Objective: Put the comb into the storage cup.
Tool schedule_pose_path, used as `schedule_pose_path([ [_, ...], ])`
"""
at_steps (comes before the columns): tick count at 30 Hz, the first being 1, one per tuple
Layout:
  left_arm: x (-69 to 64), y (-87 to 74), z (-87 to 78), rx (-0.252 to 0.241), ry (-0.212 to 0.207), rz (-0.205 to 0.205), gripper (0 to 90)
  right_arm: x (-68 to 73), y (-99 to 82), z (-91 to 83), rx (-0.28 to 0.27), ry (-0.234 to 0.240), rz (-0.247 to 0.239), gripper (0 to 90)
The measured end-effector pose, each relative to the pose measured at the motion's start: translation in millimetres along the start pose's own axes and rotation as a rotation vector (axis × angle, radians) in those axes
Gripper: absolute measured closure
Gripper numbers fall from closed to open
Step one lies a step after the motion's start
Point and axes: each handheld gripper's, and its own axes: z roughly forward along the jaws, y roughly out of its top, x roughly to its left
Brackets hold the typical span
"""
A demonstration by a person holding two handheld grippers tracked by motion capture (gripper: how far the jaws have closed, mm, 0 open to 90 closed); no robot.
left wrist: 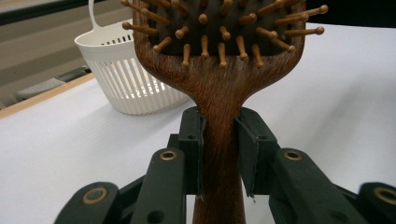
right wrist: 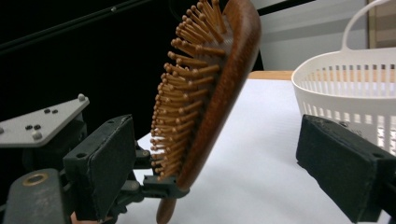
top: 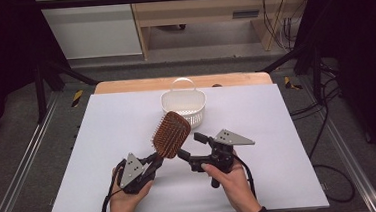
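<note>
High view shows left gripper (top: 152, 161) clamping hairbrush (top: 171, 134) handle at centre; right gripper (top: 189, 146), jaws apart, should approach slowly.

Beyond the white table (top: 126, 115), a grey floor (top: 212, 51), pale wooden furniture (top: 194, 10) and dark surrounding curtains (top: 1, 49).

Hairbrush (left wrist: 219, 70): in the left gripper view its head ran off the frame at 12 o'clock and the handle's end off at 6 o'clock, and the jaws covered the handle's sides. In the right gripper view the handle's lowest tip was cut at 6 o'clock. White basket (right wrist: 350, 88): clipped at 3 o'clock there, handle cropped at 12 o'clock. High view: bristle detail too small to resolve; forearms cut at 6 o'clock.
</note>
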Motion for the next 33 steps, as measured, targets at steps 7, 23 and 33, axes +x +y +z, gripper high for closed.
schedule_pose_path([
  [7,-3.0,0.8,-1.0,-0.012,0.007,0.008,72.5,3.9,8.5,8.8,0.011,0.012,-0.010,16.5],
  [23,-10.6,5.4,-3.8,-0.048,0.016,0.019,72.5,11.9,27.3,18.5,0.015,0.053,0.013,23.1],
  [33,-12.2,6.5,-4.5,-0.053,0.021,0.028,72.5,12.8,36.7,20.7,-0.009,0.067,0.034,31.7],
])
